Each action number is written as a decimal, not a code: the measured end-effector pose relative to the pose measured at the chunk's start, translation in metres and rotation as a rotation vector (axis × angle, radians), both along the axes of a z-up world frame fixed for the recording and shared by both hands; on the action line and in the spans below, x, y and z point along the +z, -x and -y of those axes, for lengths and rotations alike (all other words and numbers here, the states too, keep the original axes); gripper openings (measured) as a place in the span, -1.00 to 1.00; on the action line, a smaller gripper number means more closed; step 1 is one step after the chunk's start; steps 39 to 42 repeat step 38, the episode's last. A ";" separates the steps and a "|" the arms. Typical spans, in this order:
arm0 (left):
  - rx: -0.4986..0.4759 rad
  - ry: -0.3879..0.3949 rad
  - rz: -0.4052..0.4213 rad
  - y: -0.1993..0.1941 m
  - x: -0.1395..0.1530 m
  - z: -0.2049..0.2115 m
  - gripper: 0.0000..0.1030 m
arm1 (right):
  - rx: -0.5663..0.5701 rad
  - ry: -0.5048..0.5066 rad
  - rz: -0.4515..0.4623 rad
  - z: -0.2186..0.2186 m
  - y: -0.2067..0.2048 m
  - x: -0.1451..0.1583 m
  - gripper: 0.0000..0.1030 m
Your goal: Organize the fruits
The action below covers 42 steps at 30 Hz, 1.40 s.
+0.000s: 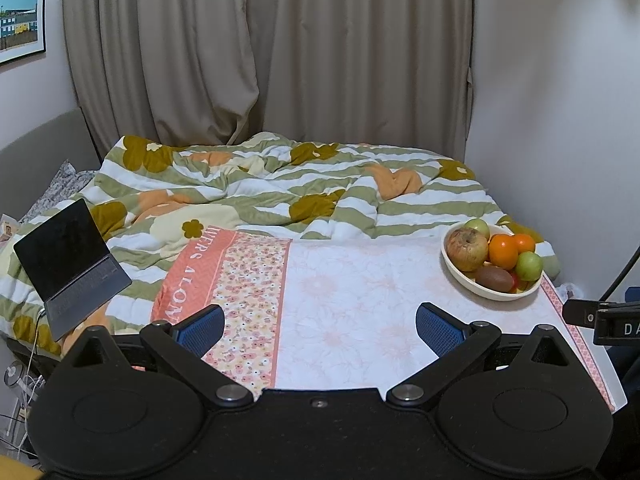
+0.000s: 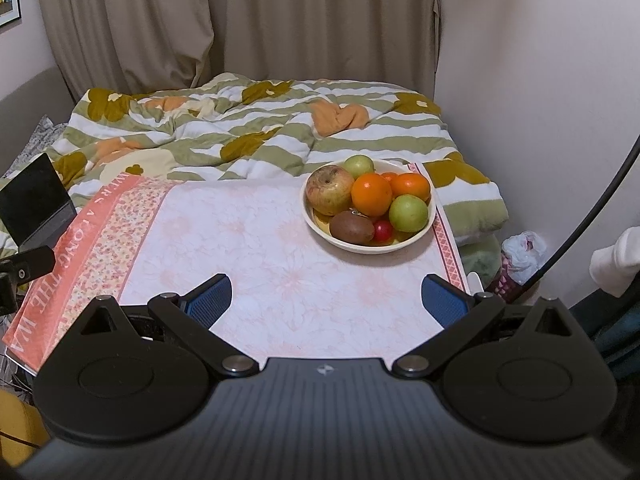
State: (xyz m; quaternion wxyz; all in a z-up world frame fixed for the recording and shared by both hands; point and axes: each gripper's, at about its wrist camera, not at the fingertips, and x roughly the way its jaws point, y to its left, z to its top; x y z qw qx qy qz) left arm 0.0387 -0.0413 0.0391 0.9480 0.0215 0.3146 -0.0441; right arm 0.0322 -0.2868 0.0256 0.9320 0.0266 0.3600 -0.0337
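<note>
Both tools, left (image 1: 319,330) and right (image 2: 326,300), hang released over the worktop (image 2: 260,240); the fruit bowl (image 2: 430,216) lies ahead, nearer the right tool.

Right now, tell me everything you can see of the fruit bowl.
The bowl is shallow, round, cream-coloured, glossy like ceramic or plastic, upright on the floral tablecloth near its far right corner. It holds a blotchy apple, two oranges, two green fruits, a kiwi and something small and red. Neither gripper touches it.
</note>
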 end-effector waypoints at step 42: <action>-0.005 0.019 0.012 0.013 -0.003 -0.012 1.00 | -0.024 0.003 0.002 -0.003 0.010 0.006 1.00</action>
